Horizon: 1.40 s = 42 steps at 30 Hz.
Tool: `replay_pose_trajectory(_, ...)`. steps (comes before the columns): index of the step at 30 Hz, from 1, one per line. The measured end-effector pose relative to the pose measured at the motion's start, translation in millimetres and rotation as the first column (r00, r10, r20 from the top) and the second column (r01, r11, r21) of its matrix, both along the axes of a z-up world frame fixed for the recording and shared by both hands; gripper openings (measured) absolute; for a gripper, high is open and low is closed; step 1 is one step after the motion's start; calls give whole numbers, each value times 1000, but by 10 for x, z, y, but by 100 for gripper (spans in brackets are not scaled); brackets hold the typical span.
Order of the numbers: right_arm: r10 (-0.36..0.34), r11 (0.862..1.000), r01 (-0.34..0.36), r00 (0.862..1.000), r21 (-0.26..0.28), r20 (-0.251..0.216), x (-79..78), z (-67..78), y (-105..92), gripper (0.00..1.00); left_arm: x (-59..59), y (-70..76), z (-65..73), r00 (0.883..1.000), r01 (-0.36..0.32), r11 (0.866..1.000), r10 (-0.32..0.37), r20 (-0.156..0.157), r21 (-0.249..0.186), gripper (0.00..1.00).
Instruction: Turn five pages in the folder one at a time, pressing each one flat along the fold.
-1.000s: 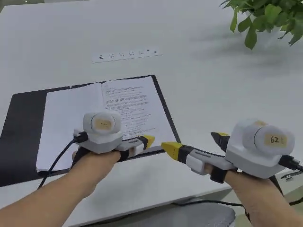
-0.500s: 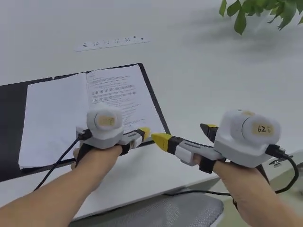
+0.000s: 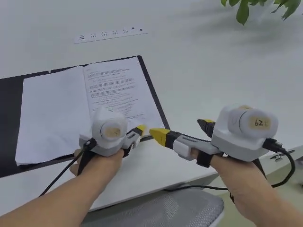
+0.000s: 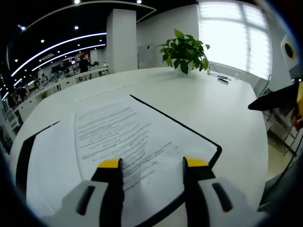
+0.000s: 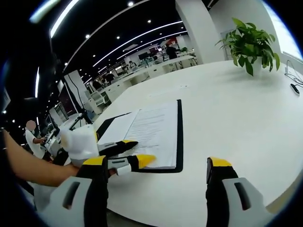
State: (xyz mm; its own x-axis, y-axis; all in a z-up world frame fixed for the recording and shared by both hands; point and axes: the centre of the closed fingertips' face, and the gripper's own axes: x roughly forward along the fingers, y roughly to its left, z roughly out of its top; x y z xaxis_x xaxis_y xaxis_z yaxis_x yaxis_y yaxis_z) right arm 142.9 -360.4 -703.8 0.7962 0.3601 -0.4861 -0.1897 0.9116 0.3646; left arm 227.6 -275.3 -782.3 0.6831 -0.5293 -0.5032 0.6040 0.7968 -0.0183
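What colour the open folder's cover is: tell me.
The open folder's cover is black; head view shows best.

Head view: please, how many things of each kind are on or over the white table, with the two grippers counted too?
folder: 1
plant: 1
socket strip: 1
grippers: 2, the left gripper and the right gripper
Total: 5

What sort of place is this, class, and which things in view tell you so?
Probably an open-plan office: a large white table with a built-in socket strip, rows of desks in the hall behind, and a potted plant.
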Motion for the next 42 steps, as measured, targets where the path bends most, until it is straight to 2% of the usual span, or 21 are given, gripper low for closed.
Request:
replay_pose_trajectory(6, 14, 1000, -14, 1000, 8, -8, 43, -26, 80, 85, 44, 58, 17, 1000, 8, 1000, -7, 28, -8, 37)
replay_pose_trajectory(8, 20, 1000, -20, 1000, 12, -10, 61, -32, 108, 84, 29, 54, 20, 999, 14, 1000, -14, 34, -5, 36)
replay_pose_trajectory(12, 28, 999, -28, 999, 19, -17, 92, -46, 153, 83, 36, 44, 24, 999, 5, 1000, -5, 32, -19, 31)
replay_pose_trajectory(13, 29, 999, -29, 999, 21, -17, 95, -47, 157, 83, 69, 97, 32, 999, -34, 999, 35, 31, -27, 29)
replay_pose_trajectory(14, 32, 999, -31, 999, 27, -21, 103, -48, 177, 83, 80, 102, 35, 999, -27, 999, 28, 26, -31, 27)
replay_pose_trajectory(16, 33, 999, -32, 999, 31, -19, 121, -47, 199, 82, 103, 126, 27, 999, -33, 999, 34, 34, -19, 22)
replay_pose_trajectory(17, 36, 999, -35, 999, 32, -21, 126, -51, 212, 81, 110, 141, 24, 999, -39, 999, 40, 28, -22, 20)
replay_pose_trajectory(18, 39, 999, -38, 999, 37, -28, 131, -64, 231, 81, 124, 167, 19, 999, -46, 999, 47, 28, -14, 12)
replay_pose_trajectory(19, 41, 998, -40, 999, 39, -30, 135, -70, 243, 80, 125, 152, 13, 999, -39, 999, 39, 23, -16, 11)
replay_pose_trajectory(21, 45, 998, -43, 998, 42, -33, 147, -82, 274, 79, 108, 148, 7, 999, -32, 999, 33, 33, -10, 11)
replay_pose_trajectory(24, 55, 997, -53, 998, 53, -41, 165, -98, 323, 76, 102, 110, -3, 1000, -25, 999, 26, 16, -22, 5)
replay_pose_trajectory(26, 54, 995, -49, 997, 87, -62, 176, -105, 368, 73, 106, 98, -5, 999, -31, 999, 31, 13, -23, 5)
replay_pose_trajectory(28, 38, 989, -27, 997, 148, -74, 207, -95, 415, 68, 108, 102, -8, 999, -30, 999, 30, 18, -27, 5)
replay_pose_trajectory(29, 20, 981, -1, 995, 192, -98, 212, -100, 441, 67, 109, 100, -8, 999, -24, 999, 25, 23, -24, 5)
replay_pose_trajectory(31, 13, 971, 15, 993, 239, -114, 219, -107, 491, 62, 113, 99, -8, 1000, -17, 1000, 18, 26, -25, 5)
replay_pose_trajectory(33, 0, 949, 49, 988, 312, -156, 214, -141, 563, 59, 117, 100, -1, 999, -12, 1000, 13, 30, -29, 5)
replay_pose_trajectory(35, 6, 936, 59, 982, 346, -186, 195, -185, 629, 55, 121, 100, -2, 999, -10, 1000, 11, 31, -28, 5)
replay_pose_trajectory(36, 4, 936, 61, 983, 346, -183, 206, -199, 635, 52, 121, 101, -2, 999, -9, 1000, 10, 31, -28, 5)
replay_pose_trajectory(38, 3, 920, 76, 980, 385, -200, 207, -217, 687, 50, 122, 102, -3, 999, -10, 999, 11, 30, -32, 5)
replay_pose_trajectory(42, -12, 899, 112, 973, 423, -232, 227, -281, 722, 48, 123, 102, -3, 1000, -8, 999, 9, 29, -34, 5)
